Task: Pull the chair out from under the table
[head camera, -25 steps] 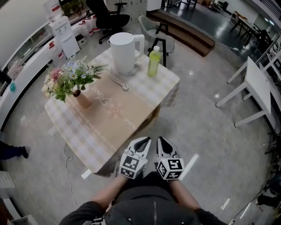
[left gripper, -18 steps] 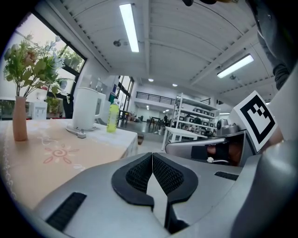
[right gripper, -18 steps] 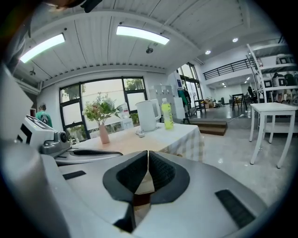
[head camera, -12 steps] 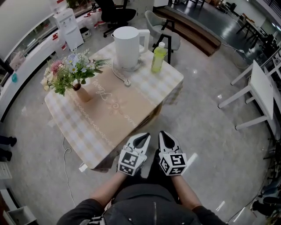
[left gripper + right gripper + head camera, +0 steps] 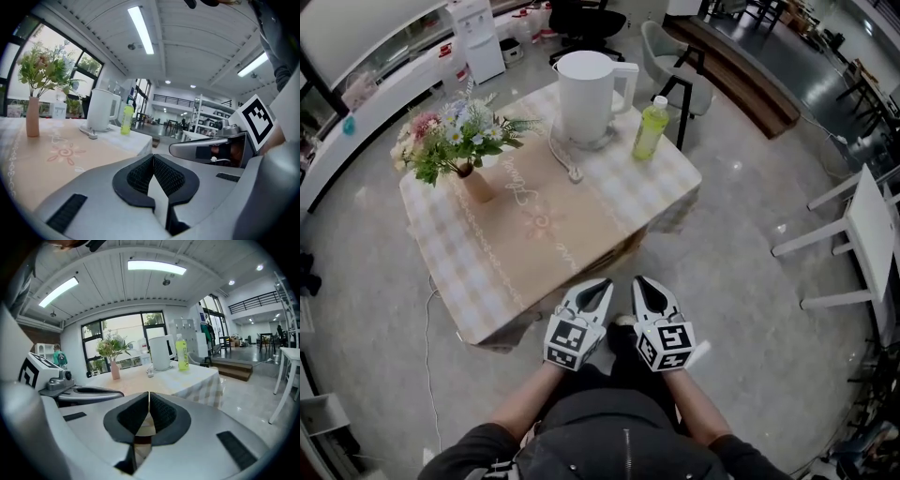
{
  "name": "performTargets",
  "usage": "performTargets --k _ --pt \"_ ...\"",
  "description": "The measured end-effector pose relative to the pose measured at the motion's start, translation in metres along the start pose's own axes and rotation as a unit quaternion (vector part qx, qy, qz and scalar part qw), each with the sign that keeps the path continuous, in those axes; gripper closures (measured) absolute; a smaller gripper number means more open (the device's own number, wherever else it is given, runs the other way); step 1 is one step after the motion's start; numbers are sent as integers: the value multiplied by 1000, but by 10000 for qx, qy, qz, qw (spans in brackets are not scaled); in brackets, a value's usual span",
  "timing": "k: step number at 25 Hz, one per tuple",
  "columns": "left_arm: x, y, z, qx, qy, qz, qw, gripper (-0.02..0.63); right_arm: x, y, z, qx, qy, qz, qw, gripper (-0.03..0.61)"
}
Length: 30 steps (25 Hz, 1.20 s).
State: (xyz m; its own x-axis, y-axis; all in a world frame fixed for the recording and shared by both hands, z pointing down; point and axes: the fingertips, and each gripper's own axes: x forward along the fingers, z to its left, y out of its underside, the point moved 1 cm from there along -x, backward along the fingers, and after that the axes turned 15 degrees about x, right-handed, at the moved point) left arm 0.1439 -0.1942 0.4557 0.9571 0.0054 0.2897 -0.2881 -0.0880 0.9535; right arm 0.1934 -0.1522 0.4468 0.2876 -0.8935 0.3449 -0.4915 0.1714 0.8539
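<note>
A low table [image 5: 487,281] with a checked cloth and a tan runner fills the middle of the head view. Something brown and wooden [image 5: 623,251] shows under the cloth's near right edge; I cannot tell if it is the chair. My left gripper [image 5: 598,289] and right gripper [image 5: 639,286] are side by side just off that edge, pointing at it. Both are shut with nothing between the pads, as the left gripper [image 5: 153,157] and right gripper [image 5: 148,394] views show. Neither touches the table or a chair.
On the table stand a vase of flowers [image 5: 455,145], a white kettle [image 5: 586,94] and a green bottle [image 5: 650,127]. A grey chair [image 5: 661,42] stands beyond the far side. A white table [image 5: 872,216] is at the right, and a cable [image 5: 431,375] lies on the floor at the left.
Both grippers have edged forward together toward the table's near right edge, still shut and side by side. The table now sits closer in the head view.
</note>
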Motion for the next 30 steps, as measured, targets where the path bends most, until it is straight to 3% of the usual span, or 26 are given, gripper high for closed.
performTargets --k 9,17,25,30 --pt "22 -1 -7 -9 -458 135 9989 604 14 -15 -23 -344 -621 247 9972 565" --pt "30 3 -7 -105 -1042 269 9941 604 29 -13 -23 -641 -1412 619 9860 565" --pt "43 5 -7 -171 -1452 302 9888 604 43 -9 -22 -1067 -2310 953 9624 565" --pt "48 16 -13 -35 -1295 424 9907 604 51 3 -20 -1604 -2742 1123 9415 565"
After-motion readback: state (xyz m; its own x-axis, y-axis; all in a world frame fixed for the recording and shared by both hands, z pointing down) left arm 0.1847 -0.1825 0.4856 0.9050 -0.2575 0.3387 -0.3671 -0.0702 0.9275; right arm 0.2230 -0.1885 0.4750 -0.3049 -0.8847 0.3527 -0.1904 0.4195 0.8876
